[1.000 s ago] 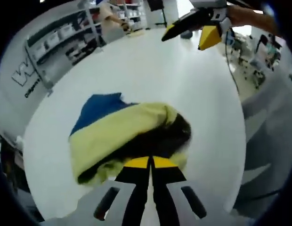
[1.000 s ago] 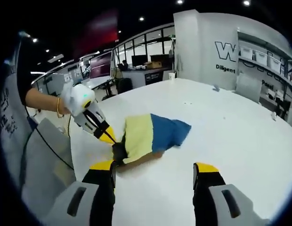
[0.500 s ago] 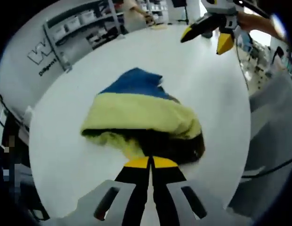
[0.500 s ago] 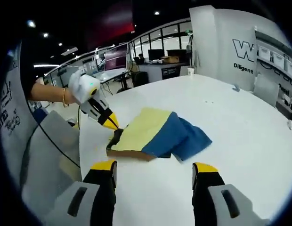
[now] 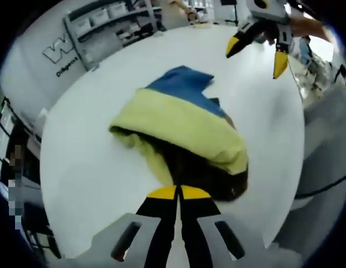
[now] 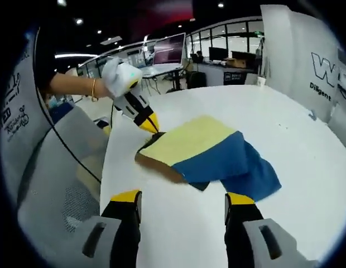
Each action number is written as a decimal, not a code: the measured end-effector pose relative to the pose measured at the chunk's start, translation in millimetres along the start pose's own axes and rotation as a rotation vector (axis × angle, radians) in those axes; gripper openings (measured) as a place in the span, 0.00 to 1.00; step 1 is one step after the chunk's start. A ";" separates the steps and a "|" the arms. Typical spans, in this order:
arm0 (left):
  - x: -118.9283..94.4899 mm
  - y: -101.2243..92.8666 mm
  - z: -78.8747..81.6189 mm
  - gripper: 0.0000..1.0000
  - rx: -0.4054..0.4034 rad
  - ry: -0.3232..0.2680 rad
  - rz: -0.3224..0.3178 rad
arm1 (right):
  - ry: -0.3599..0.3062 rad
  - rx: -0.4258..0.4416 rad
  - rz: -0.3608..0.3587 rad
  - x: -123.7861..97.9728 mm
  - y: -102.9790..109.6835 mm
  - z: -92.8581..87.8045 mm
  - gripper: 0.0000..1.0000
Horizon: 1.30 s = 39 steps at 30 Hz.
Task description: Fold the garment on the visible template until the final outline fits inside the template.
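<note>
A folded garment point(image 5: 184, 125) in pale yellow, blue and dark brown lies on a white round table point(image 5: 89, 162). My left gripper point(image 5: 178, 194) is shut on the garment's dark near edge and holds that edge lifted. In the right gripper view the garment point(image 6: 209, 153) lies ahead, and the left gripper point(image 6: 152, 124) pinches its far left corner. My right gripper point(image 6: 181, 198) is open, above the table just short of the garment, nothing between its fingers. The right gripper point(image 5: 256, 47) also hangs open above the table's far side in the left gripper view.
Grey chairs point(image 6: 56, 184) stand at the table's left edge in the right gripper view. Shelving point(image 5: 106, 28) with boxes lines the far wall. A person's forearm point(image 6: 72, 86) holds the left gripper. Desks with monitors point(image 6: 167, 53) stand behind.
Both views have swung round the garment. The left gripper stays shut on the garment's edge and has drawn it along. The right gripper is closer over the garment.
</note>
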<state>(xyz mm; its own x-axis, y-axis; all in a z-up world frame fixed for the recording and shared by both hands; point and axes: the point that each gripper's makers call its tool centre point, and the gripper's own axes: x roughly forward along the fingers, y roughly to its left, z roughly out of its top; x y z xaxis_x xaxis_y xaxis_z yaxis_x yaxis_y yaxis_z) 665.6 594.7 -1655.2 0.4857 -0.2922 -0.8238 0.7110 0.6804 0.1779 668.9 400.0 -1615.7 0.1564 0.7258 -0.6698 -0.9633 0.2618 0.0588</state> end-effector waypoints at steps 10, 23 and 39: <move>-1.0 5.9 -12.7 0.00 -0.052 -0.004 0.020 | 0.030 -0.184 0.074 34.1 8.9 12.7 0.43; -6.9 -1.5 -29.7 0.00 -0.009 0.003 0.017 | 0.157 -0.336 0.164 79.3 7.4 -2.3 0.38; -6.2 -47.6 -20.2 0.35 0.356 -0.059 -0.114 | 0.218 -0.373 0.182 87.8 8.5 -14.6 0.29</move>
<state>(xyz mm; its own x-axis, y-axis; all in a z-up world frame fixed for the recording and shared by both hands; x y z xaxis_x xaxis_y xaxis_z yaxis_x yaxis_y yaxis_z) 618.5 577.7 -1669.4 0.4143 -0.3981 -0.8185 0.8894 0.3679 0.2712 671.3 456.7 -1684.8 -0.0335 0.5774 -0.8158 -0.9896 -0.1333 -0.0537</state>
